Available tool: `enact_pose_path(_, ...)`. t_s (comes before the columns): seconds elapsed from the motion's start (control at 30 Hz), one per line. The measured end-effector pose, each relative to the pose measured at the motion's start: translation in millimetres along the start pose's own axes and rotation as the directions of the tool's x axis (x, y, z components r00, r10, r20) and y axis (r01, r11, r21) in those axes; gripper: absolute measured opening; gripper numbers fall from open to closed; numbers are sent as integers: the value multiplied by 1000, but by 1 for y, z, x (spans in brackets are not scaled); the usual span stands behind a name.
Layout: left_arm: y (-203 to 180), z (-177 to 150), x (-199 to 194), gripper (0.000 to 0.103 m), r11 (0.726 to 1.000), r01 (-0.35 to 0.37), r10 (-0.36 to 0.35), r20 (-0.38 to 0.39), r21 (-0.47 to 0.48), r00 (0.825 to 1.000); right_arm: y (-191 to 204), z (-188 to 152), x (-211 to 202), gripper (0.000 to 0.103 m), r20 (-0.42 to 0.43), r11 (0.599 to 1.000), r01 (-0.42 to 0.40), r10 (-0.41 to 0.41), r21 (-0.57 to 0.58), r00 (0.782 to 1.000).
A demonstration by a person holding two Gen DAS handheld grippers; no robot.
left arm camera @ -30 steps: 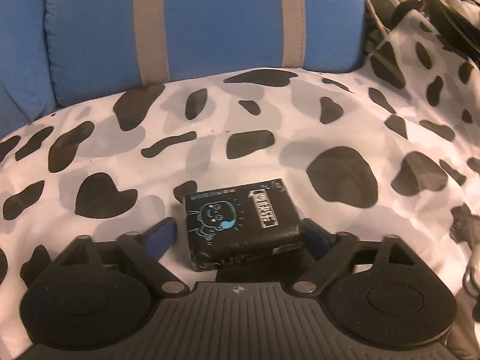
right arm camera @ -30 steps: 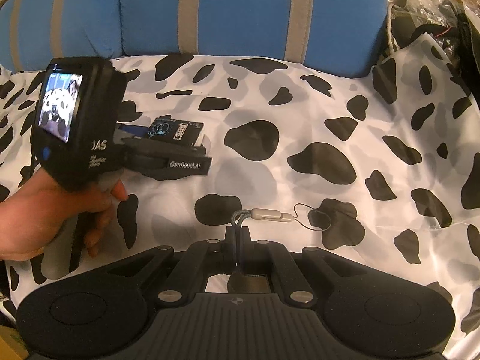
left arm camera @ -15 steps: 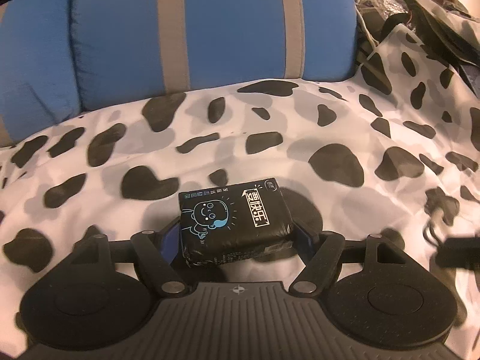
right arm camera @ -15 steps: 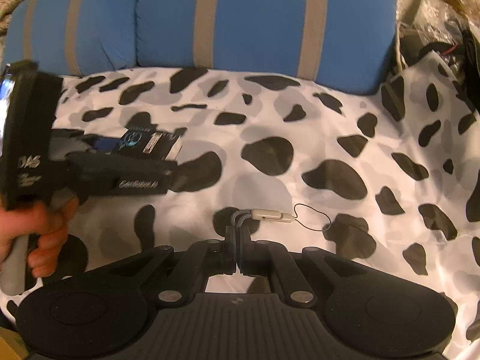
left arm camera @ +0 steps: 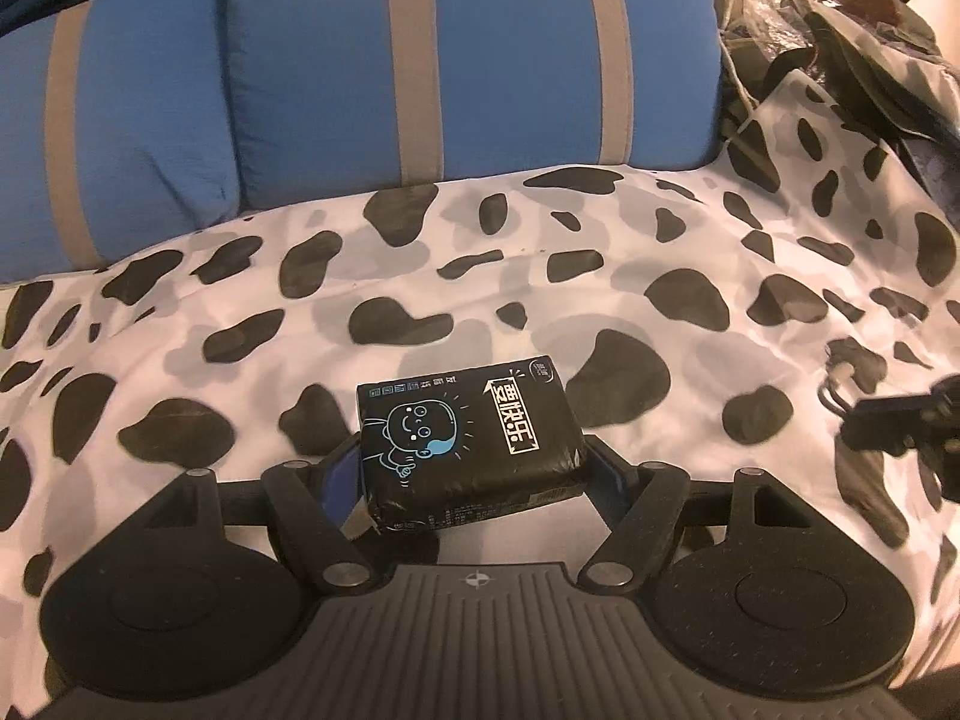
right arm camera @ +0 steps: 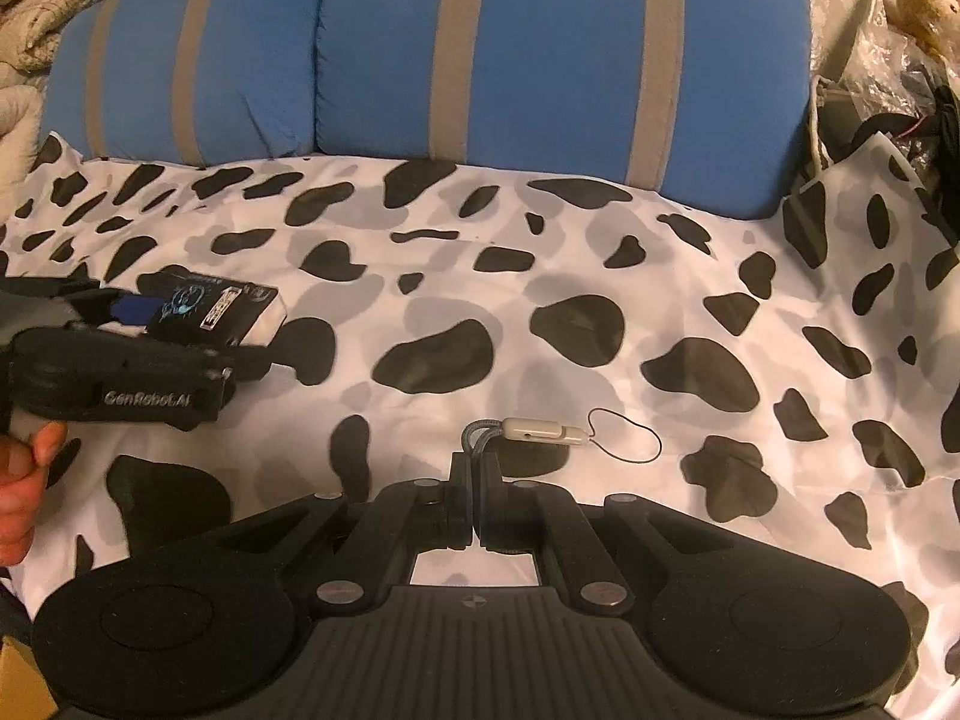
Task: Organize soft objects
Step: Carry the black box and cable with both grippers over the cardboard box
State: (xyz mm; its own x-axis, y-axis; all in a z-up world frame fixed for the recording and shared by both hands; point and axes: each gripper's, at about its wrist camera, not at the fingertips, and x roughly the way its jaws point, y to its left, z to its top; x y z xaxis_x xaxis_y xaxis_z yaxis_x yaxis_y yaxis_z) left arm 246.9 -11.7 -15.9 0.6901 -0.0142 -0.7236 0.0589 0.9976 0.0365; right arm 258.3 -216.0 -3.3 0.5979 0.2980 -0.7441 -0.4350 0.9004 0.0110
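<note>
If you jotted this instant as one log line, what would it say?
left gripper: shut on black tissue pack | right gripper: shut on grey cord | surface: cow-print sheet

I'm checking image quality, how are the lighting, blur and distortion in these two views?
Left wrist view: warm dim light, fisheye bending, black tissue pack sharp with mild glare, right tool blurred at the edge. Right wrist view: same warm cast, left tool soft.
</note>
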Motion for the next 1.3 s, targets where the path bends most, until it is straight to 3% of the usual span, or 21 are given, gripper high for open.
enact_pose_path(0.73,21,-45,-84,73,995,39,-39,1,-90,999,39,-31,-43,4,30,998,-59,59,-1,998)
enact_pose_path(1.3,0,-89,-136,73,994,51,-55,-34,-94,998,73,-72,-85,4,32,996,-87,88,-17,996)
